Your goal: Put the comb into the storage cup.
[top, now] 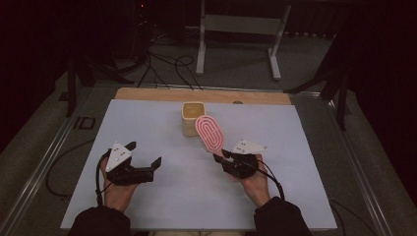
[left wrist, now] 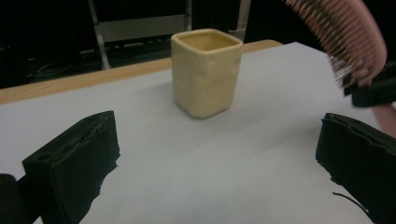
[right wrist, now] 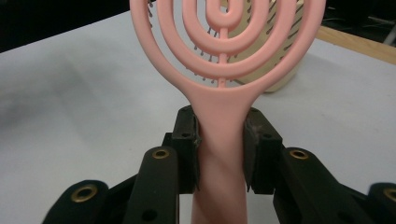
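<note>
The left gripper (top: 145, 157) was held low over the near part of the white counter (top: 162, 196), its jaws spread wide with nothing between them. The right gripper (right wrist: 219, 149) was clamped on the handle of the pink hairbrush (top: 210, 132), whose ringed head was raised above the counter. Just behind the head, the yellow square cup (left wrist: 205, 72) was stood upright near the far edge.

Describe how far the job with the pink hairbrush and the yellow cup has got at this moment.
Done: the right gripper is shut on the handle of the pink hairbrush and holds it off the table. In hand: the brush head hangs beside the yellow cup, not in it. Left, probably: setting the brush into the cup. The left gripper is open, holding nothing.
</note>
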Demonstrator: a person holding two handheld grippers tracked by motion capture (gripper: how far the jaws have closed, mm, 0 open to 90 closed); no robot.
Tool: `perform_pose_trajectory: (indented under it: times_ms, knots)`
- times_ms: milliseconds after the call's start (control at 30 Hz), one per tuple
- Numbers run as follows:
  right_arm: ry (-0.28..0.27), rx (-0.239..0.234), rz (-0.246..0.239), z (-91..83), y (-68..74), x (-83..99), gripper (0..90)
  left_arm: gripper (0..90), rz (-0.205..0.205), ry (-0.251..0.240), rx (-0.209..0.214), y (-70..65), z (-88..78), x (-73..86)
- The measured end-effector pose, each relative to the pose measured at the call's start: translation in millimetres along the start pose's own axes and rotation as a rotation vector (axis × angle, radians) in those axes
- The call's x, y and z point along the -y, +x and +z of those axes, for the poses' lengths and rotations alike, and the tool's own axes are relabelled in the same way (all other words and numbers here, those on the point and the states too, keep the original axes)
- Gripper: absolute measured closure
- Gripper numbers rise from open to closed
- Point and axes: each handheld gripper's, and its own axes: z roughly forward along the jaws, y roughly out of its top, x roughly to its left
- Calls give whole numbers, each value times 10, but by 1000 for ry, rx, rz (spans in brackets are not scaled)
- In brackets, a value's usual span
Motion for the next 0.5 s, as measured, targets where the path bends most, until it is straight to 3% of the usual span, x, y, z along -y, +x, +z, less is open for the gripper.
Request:
perform_pose_trajectory:
  times_ms: [500]
  knots:
    - [-10, -11, -24, 130, 143, -17, 699, 3, 7, 12, 105, -284, 273, -257]
